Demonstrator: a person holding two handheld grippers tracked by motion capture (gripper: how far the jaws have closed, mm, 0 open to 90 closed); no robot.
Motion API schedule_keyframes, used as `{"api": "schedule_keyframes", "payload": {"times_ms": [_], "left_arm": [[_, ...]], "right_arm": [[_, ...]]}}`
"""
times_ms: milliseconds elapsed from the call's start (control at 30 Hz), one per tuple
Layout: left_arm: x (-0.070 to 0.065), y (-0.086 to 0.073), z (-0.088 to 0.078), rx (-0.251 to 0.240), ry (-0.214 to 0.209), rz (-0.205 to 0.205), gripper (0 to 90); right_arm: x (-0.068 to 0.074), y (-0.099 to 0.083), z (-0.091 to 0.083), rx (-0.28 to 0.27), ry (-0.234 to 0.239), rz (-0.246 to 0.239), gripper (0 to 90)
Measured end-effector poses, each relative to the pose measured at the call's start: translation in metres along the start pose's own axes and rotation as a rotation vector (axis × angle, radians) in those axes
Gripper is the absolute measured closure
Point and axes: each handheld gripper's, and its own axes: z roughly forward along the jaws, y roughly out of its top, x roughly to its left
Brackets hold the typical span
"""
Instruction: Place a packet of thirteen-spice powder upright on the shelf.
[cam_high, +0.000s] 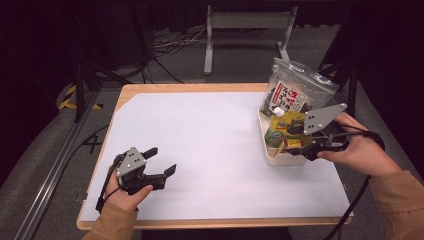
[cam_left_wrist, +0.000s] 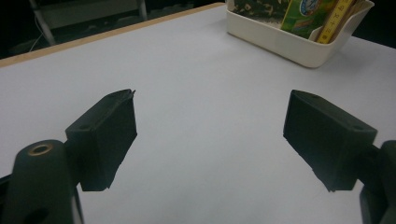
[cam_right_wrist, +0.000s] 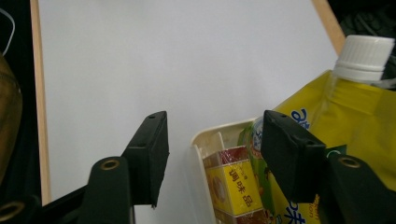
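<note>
Overhead, white-covered wooden table (cam_high: 210, 150) on grey carpet, cream bin (cam_high: 280, 156) at right; both grippers' jaws open, empty.

Glossy plastic pouch (cam_right_wrist: 355, 116), matt white bin (cam_high: 278, 156)

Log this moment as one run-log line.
left gripper: open, over bare table | right gripper: open at white bin | yellow pouch: in bin

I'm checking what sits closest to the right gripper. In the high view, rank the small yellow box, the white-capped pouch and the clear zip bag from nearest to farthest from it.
From the right gripper:
1. Yellow box, in the bin's near end, just left of the jaws.
2. White-capped pouch, mid-bin, farther back.
3. Clear zip bag, at the bin's far end.
</note>
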Motion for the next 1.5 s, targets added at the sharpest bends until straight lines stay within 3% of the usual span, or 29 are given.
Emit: {"api": "schedule_keyframes", "payload": {"times_ms": [267, 567, 1033, 1500], "left_arm": [[0.007, -0.012, -0.013, 0.0, 0.023, -0.03, 17.0], [0.012, -0.02, -0.02, -0.003, 0.039, -0.047, 16.4], [0.02, -0.032, -0.022, -0.014, 0.06, -0.065, 15.3], [0.023, -0.041, -0.018, -0.009, 0.065, -0.065, 14.9]], "right_arm": [[0.017, -0.014, -0.012, -0.123, -0.075, 0.103, 35.9], [0.036, -0.052, -0.022, -0.233, -0.154, 0.243, 35.5], [0.05, -0.102, 0.0, -0.276, -0.215, 0.365, 34.8], [0.058, -0.121, 0.031, -0.265, -0.226, 0.426, 34.6]]}}
